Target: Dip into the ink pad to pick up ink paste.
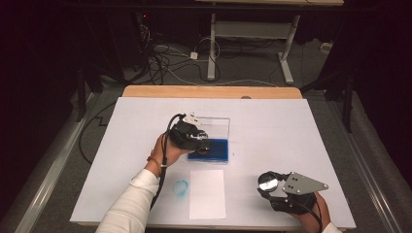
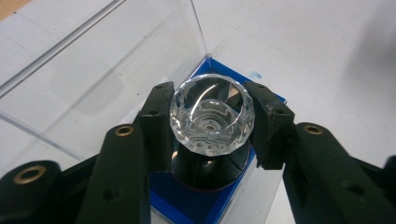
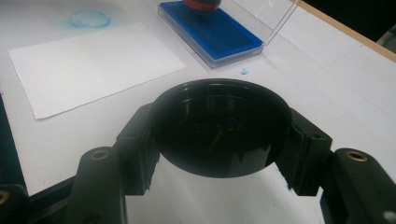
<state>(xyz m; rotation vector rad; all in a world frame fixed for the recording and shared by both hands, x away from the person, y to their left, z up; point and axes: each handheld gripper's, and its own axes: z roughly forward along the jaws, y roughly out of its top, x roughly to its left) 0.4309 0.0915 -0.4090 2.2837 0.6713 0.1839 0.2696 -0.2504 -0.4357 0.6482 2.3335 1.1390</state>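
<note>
Left gripper [image 1: 201, 144]: centre of the high view, over the ink pad; its fingers [image 2: 156, 126] pinch the stamp by its faceted clear knob.
Stamp [image 2: 212, 114]: upright between the left fingers, black base down on the blue pad, knob at the middle of the left gripper view.
Ink pad [image 1: 216, 150]: blue, in a clear case at the centre of the high view; its clear lid [image 1: 216, 127] stands open behind it, toward the top of the frame.
Right gripper [image 1: 270, 184]: lower right of the high view, well apart from the pad; its fingers [image 3: 135, 149] clamp a round black cap [image 3: 219, 126] from both sides.
Cap: hollow side up, held just above the tabletop [image 1: 291, 126].
Paper [image 1: 207, 193]: white sheet, lower centre of the high view, lying flat, below the pad.
Ink ring [image 1: 180, 187]: faint blue circle on the tabletop, just left of the paper.
</note>
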